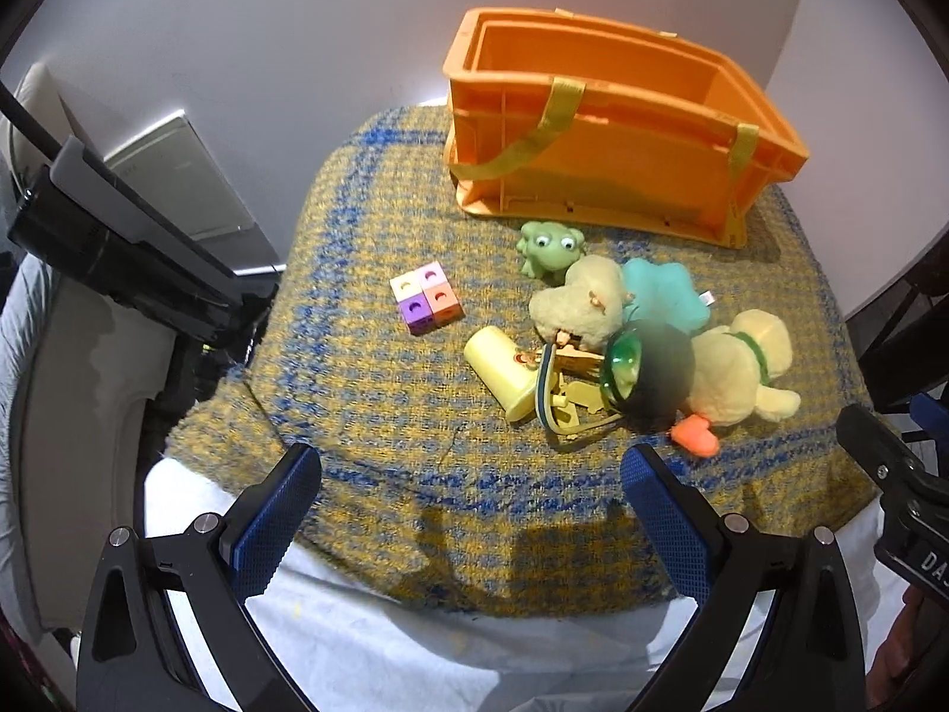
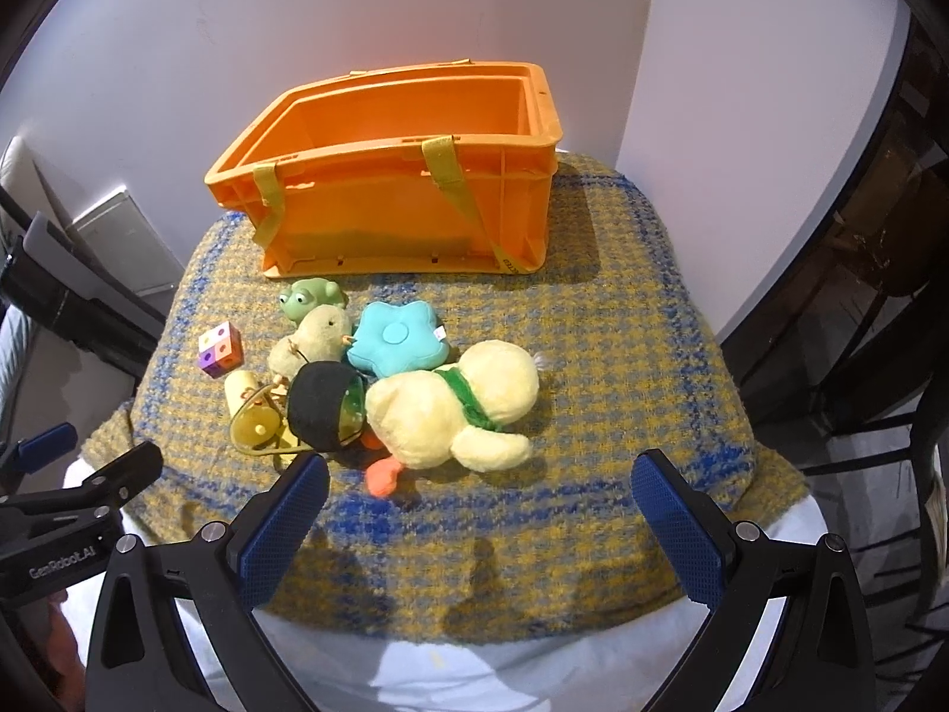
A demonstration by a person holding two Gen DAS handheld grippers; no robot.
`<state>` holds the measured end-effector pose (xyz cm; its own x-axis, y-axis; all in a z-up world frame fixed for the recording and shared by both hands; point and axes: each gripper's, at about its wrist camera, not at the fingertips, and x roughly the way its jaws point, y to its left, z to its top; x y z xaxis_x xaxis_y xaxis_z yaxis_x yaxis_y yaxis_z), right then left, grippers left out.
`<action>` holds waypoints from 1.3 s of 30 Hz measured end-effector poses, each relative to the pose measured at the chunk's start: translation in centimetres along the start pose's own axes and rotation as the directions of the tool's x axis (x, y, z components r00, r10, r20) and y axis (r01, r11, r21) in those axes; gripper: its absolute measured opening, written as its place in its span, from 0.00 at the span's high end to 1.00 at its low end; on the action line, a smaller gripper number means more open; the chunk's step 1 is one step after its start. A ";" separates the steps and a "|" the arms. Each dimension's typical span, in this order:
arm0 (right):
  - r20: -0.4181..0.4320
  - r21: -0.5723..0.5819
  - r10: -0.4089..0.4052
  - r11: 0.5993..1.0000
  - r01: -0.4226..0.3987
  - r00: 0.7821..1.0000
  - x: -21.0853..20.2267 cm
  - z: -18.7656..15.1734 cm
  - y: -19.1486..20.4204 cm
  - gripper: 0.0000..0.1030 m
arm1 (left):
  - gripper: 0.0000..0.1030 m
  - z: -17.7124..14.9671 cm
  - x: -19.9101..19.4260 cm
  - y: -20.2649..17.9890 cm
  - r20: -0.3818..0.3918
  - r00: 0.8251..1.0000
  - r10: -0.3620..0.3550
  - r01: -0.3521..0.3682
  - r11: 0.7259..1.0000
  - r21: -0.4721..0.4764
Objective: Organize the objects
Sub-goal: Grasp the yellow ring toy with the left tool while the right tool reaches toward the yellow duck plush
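We read "GenRobot.AI" in white letters on the black body of the left gripper (image 2: 53, 558). On the right gripper (image 1: 913, 534), we make out only "DA", cut off at the frame edge. Print on the orange crate's strap (image 2: 510, 264) is too small to read.

a yellow-and-blue woven blanket (image 1: 379, 391) covers the desk, with a white sheet (image 1: 356, 641) showing under its near edge. behind stands a pale wall (image 2: 296, 29); a grey panel (image 1: 190, 178) leans at left.
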<state>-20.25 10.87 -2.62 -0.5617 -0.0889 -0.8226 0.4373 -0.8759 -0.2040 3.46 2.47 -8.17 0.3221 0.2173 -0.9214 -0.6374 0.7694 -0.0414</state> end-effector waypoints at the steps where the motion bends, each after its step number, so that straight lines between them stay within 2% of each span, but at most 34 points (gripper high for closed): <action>1: 0.001 0.000 -0.002 1.000 0.002 1.000 0.2 0.0 0.1 0.01 | 0.00 0.0 0.6 -0.1 -0.007 1.000 -0.006 0.006 1.000 0.001; 8: -0.014 0.011 -0.025 1.000 0.026 1.000 2.5 -0.2 -0.2 0.01 | 0.01 0.0 2.6 -0.7 -0.012 1.000 -0.001 0.001 1.000 0.031; 10: -0.029 0.035 -0.039 0.999 0.040 0.999 3.2 -0.3 -0.2 0.01 | 0.01 0.0 3.3 -1.1 -0.014 1.000 0.007 -0.006 0.999 0.049; 11: -0.070 0.152 -0.101 0.982 0.110 0.992 3.5 -0.3 -0.2 0.01 | 0.01 0.1 3.5 -1.1 -0.017 1.000 0.007 -0.006 0.999 0.053; 16: -0.093 0.159 -0.099 0.981 0.112 0.991 5.4 -0.4 -0.5 0.01 | 0.01 0.5 5.1 -1.1 -0.029 1.000 -0.006 0.008 0.998 0.055; 17: -0.100 0.161 -0.097 0.981 0.112 0.990 5.9 -0.4 -0.5 0.01 | 0.04 0.5 5.4 -1.1 -0.031 0.999 -0.010 0.012 0.998 0.054; 18: -0.132 0.238 -0.129 0.958 0.157 0.983 6.2 -0.4 -0.5 0.01 | 0.09 0.6 5.8 -1.1 -0.035 0.999 -0.022 0.024 0.998 0.056; 22: -0.159 0.250 -0.117 0.956 0.154 0.980 7.6 -0.4 -0.5 0.01 | 0.28 0.8 7.0 -1.5 -0.062 0.997 -0.048 0.053 0.996 0.075; 27: -0.203 0.318 -0.120 0.930 0.181 0.972 8.9 -0.6 -0.4 0.01 | 0.34 0.6 7.9 -2.1 -0.084 0.994 -0.071 0.080 0.991 0.104; 33: -0.220 0.340 -0.081 0.928 0.154 0.972 10.1 -0.7 -0.5 0.01 | 0.52 0.7 8.6 -2.5 -0.098 0.990 -0.099 0.110 0.987 0.113; 35: -0.221 0.348 -0.068 0.926 0.144 0.973 10.4 -0.8 -0.6 0.06 | 0.60 0.7 8.8 -2.6 -0.104 0.988 -0.111 0.122 0.986 0.114; 36: -0.223 0.354 -0.058 0.925 0.136 0.973 10.6 -0.8 -0.8 0.12 | 0.67 0.7 8.8 -2.6 -0.108 0.986 -0.125 0.137 0.984 0.112; 37: -0.224 0.358 -0.047 0.925 0.127 0.973 10.7 -0.8 -0.9 0.23 | 0.69 0.6 8.8 -2.7 -0.110 0.985 -0.133 0.145 0.983 0.114; 38: -0.226 0.369 -0.034 0.922 0.118 0.973 10.9 -0.8 -0.9 0.26 | 0.70 0.6 8.7 -2.7 -0.109 0.985 -0.136 0.149 0.982 0.117; 39: -0.224 0.374 -0.024 0.921 0.109 0.974 11.0 -0.8 -0.9 0.29 | 0.81 0.5 8.6 -2.8 -0.107 0.984 -0.143 0.156 0.980 0.123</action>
<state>-26.30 11.06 -11.94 -0.4006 0.0408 -0.9154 0.0789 -0.9938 -0.0788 8.39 2.52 -15.76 0.3336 0.0393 -0.9419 -0.4882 0.8619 -0.1369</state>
